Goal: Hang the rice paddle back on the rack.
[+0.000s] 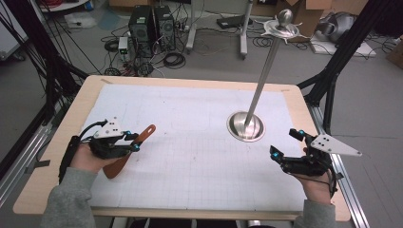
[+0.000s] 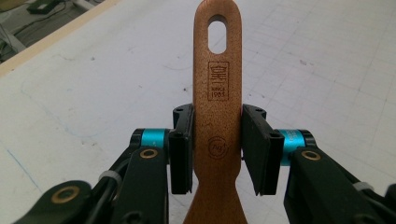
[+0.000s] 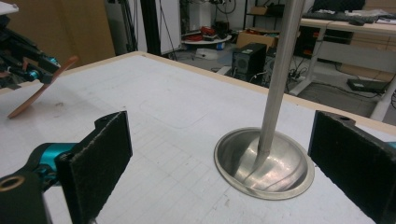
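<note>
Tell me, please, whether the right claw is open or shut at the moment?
Open. In the right gripper view its two black pads stand wide apart, the metal stand showing between them, nothing gripped.

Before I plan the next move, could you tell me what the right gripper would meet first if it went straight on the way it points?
Probably the metal stand: its round base and pole lie ahead between the open jaws of the right gripper. Depth is hard to judge.
</note>
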A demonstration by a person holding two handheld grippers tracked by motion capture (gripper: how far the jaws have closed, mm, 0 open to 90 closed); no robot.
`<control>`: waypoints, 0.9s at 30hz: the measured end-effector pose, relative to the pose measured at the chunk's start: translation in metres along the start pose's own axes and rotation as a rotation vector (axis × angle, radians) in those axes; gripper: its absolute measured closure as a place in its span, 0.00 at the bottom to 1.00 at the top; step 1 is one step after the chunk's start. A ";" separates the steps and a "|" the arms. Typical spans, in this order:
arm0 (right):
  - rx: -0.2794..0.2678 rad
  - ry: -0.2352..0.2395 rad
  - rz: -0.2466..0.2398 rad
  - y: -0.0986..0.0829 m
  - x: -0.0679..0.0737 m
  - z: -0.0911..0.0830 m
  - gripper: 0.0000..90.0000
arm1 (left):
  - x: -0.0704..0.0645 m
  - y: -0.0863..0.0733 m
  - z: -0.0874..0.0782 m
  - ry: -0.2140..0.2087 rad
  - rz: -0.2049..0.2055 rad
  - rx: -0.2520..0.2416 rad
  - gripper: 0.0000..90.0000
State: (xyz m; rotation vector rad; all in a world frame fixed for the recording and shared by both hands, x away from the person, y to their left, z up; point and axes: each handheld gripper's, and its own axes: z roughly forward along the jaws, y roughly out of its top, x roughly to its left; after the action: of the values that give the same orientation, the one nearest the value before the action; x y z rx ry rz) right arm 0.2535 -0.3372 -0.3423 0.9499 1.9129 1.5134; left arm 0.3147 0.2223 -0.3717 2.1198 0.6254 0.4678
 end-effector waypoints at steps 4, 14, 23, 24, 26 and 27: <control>0.005 0.001 0.002 0.000 0.000 0.001 0.05 | 0.000 0.003 -0.006 0.014 -0.028 -0.032 0.72; 0.001 0.007 0.003 0.001 0.000 0.003 0.05 | -0.006 0.011 -0.014 0.041 -0.034 -0.074 0.72; -0.001 0.014 -0.001 0.002 0.000 0.005 0.05 | -0.013 0.016 -0.015 0.059 -0.032 -0.102 0.72; -0.001 0.013 -0.003 0.002 0.000 0.005 0.05 | -0.013 0.016 -0.016 0.063 -0.030 -0.108 0.72; -0.002 0.013 -0.002 0.002 0.000 0.005 0.05 | -0.013 0.017 -0.017 0.068 -0.034 -0.115 0.72; -0.002 0.013 -0.003 0.002 0.000 0.005 0.05 | -0.013 0.017 -0.018 0.070 -0.035 -0.118 0.72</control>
State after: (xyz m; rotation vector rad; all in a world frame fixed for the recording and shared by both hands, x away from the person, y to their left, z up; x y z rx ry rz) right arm 0.2575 -0.3340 -0.3418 0.9385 1.9202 1.5236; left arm 0.2991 0.2174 -0.3485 1.9850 0.6580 0.5484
